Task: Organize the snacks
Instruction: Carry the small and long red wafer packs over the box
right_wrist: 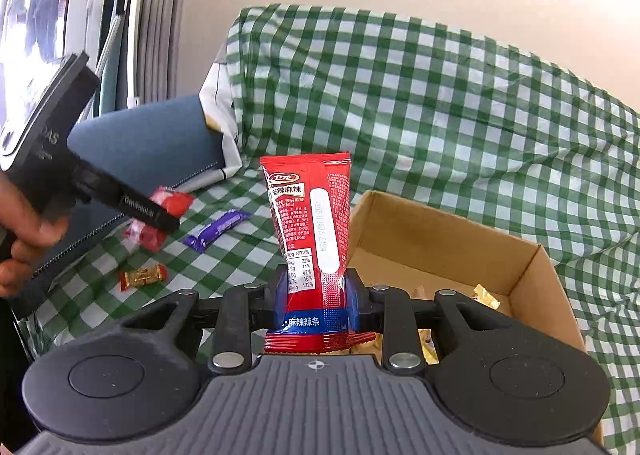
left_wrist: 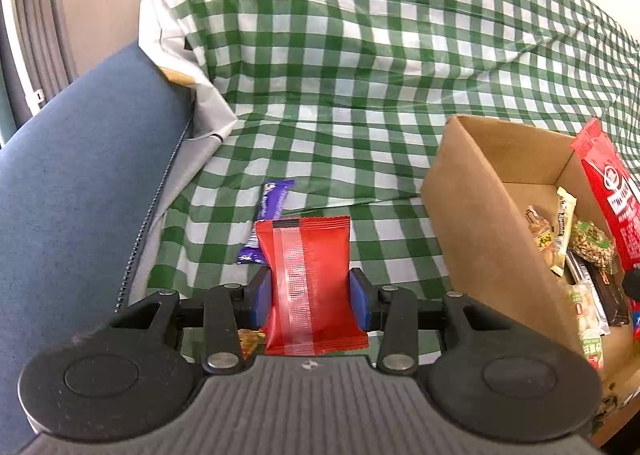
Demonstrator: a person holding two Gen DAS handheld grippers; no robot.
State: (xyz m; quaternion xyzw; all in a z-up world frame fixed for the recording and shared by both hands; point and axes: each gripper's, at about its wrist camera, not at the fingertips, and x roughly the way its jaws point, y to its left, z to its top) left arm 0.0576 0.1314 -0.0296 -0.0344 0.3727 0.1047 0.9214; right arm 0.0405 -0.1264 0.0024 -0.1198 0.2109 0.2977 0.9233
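Note:
My left gripper (left_wrist: 310, 287) is shut on a plain red snack packet (left_wrist: 308, 255), its blue pads pressing both sides, above the green checked cloth (left_wrist: 340, 95). In the right wrist view that gripper (right_wrist: 160, 215) shows at the left with the red packet (right_wrist: 174, 202) in it. My right gripper (right_wrist: 318, 287) is shut on a tall red and blue snack packet (right_wrist: 316, 223), held upright at the near left corner of an open cardboard box (right_wrist: 460, 251). In the left wrist view this tall packet (left_wrist: 604, 191) stands over the box (left_wrist: 480, 215), which holds several snacks.
A purple bar (right_wrist: 218, 233) and a gold-wrapped candy (right_wrist: 142, 277) lie on the cloth left of the box. A blue cushion (left_wrist: 80, 195) borders the cloth on the left. A person's hand (right_wrist: 24, 239) holds the left gripper's handle. The checked cloth rises steeply behind the box.

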